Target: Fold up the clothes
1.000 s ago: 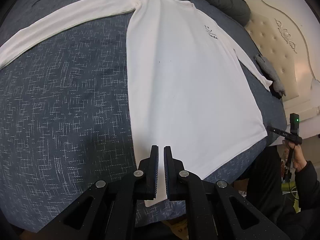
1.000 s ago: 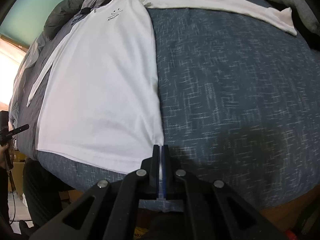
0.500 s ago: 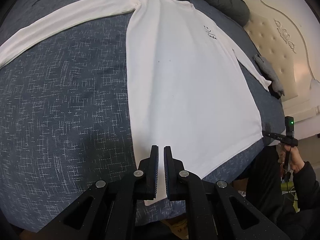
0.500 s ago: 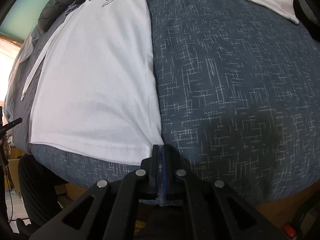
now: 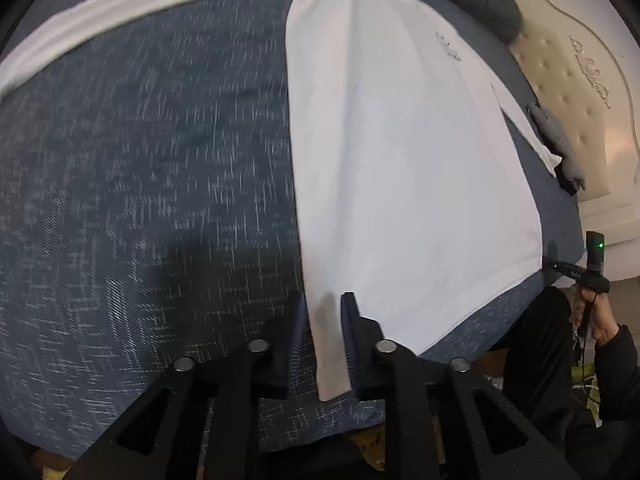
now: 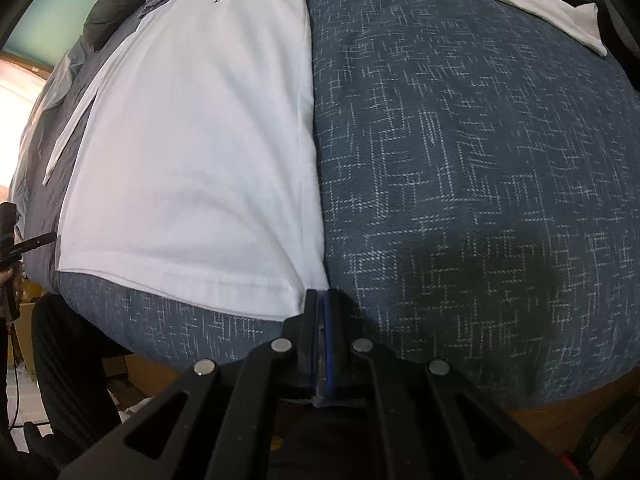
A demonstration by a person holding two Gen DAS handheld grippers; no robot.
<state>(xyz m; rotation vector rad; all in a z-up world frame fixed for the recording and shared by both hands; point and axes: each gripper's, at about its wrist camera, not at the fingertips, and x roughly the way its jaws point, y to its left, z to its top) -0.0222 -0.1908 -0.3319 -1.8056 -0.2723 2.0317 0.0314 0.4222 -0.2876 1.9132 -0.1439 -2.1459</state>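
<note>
A white long-sleeved shirt (image 5: 404,168) lies flat, front up, on the dark blue patterned bedspread (image 5: 140,200), its long axis running from the hem at the near edge of the bed to the collar at the far side, with both sleeves spread outward from the shoulders. The left gripper (image 5: 326,312) stands at one hem corner with its jaws narrowly apart, the strip of hem fabric lying between them. The right gripper (image 6: 320,300) sits at the opposite hem corner, jaws pressed together on the edge of the shirt.
</note>
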